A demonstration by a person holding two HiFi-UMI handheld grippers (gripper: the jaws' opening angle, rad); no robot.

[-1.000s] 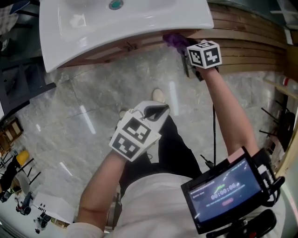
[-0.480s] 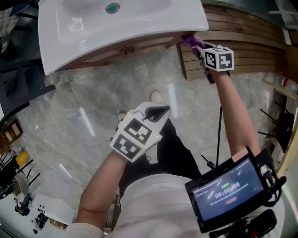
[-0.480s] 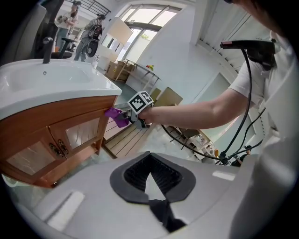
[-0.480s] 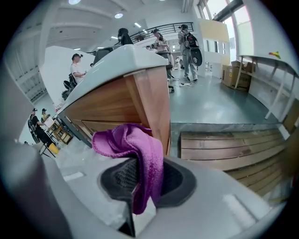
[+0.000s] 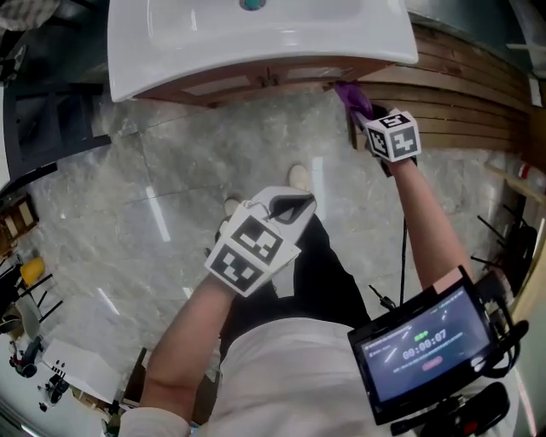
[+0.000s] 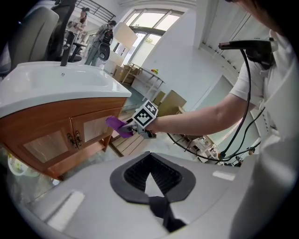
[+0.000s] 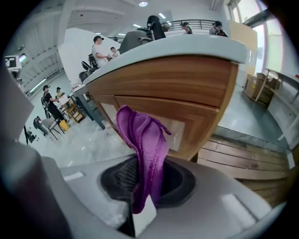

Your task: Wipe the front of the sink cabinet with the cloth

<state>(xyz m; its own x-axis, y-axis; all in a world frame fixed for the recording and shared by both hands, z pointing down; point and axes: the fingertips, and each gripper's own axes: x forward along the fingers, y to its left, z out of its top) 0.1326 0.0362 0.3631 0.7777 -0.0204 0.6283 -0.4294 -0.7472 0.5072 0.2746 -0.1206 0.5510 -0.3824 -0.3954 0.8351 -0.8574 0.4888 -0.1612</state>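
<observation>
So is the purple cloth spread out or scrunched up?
Scrunched up: the purple cloth stands bunched in folds, pinched in the right tool.

Right gripper: it has travelled rightward along the sink cabinet front. A second ago it was tucked up under the basin rim; now it sits lower in the head view, by the cabinet's right end.
Cloth: it has moved with the gripper. It was half hidden beneath the sink edge and now shows fully below the rim, next to the wooden slats.
Right forearm: it reaches less far forward than before.
Head camera: it has swung, so the sink sits further right in the picture and the drain is almost cut off at the top edge.
Wrist screen: the counter has advanced from 06 to 07.
</observation>
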